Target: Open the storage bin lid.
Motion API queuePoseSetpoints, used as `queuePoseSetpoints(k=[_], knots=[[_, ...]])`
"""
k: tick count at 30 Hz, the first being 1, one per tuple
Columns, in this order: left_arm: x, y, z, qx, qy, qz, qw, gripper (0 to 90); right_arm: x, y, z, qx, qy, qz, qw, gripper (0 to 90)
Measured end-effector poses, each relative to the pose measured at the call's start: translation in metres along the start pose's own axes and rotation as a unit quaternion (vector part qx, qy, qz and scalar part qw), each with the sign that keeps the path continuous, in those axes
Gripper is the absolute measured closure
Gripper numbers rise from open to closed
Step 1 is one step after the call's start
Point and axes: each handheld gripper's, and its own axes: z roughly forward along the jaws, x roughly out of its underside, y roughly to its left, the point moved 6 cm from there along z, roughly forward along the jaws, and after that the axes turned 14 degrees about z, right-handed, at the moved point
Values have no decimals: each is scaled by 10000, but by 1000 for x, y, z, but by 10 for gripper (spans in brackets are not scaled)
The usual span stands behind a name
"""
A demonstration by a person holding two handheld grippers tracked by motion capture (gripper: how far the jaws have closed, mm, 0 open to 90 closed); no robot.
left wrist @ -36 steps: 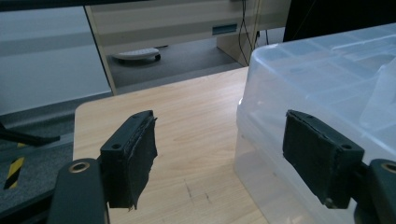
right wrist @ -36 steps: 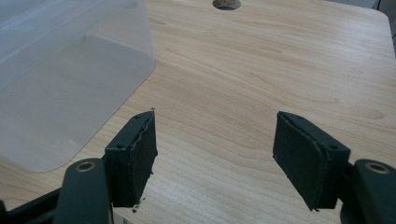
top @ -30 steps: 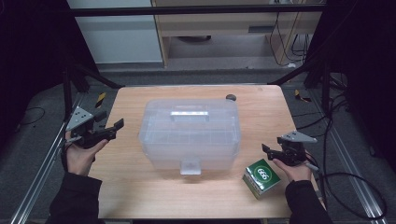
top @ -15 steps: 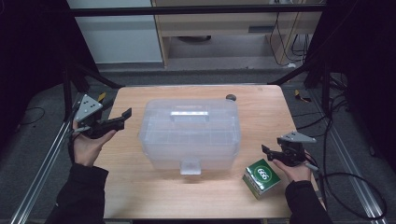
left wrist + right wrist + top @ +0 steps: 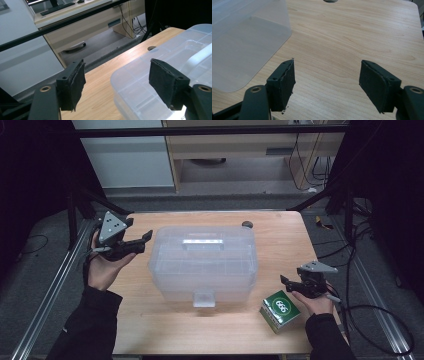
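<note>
Black foam pads on the left gripper [image 5: 117, 85], spread wide with nothing between them; held raised off the left edge of the table [image 5: 280, 240], jaws aimed toward the near upper corner of the clear plastic box [image 5: 202, 262]; close to that corner, not touching it; seen from above as left gripper [image 5: 141, 240], carried in the left hand [image 5: 102, 267], grey three-cornered plate on top. Through the left gripper view, translucent lid with moulded compartments and a pale handle bar at the right; round cable hole [image 5: 151, 48] in the wood beyond the box.

Black jaws of the right gripper [image 5: 327, 82] likewise parted and empty, bare wood grain between the pads; low over the table's right side, pointing across it; seen from above as right gripper [image 5: 287, 282], held by the right hand [image 5: 316, 302]. Just beside that hand, toward the front edge, green carton [image 5: 280, 311] with a white oval label, lying on the wood, untouched by the jaws. Frosted wall of the box at the upper left of the right gripper view, well apart from the pads.

Clear box standing lid shut at mid-table, latch tab facing the front edge; both grippers apart from it, one on each side.
</note>
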Motion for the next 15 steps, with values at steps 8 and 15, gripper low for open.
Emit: queuePoseSetpoints(k=[8, 15], knots=[[-13, -7, 1, 107, -18, 228, 9997, 297, 0, 0, 0, 36, 23, -27, 10000, 314], [-19, -17, 5, 315, 95, 590, 9977, 315, 1, 0, 1, 27, 61, -57, 10000, 316]])
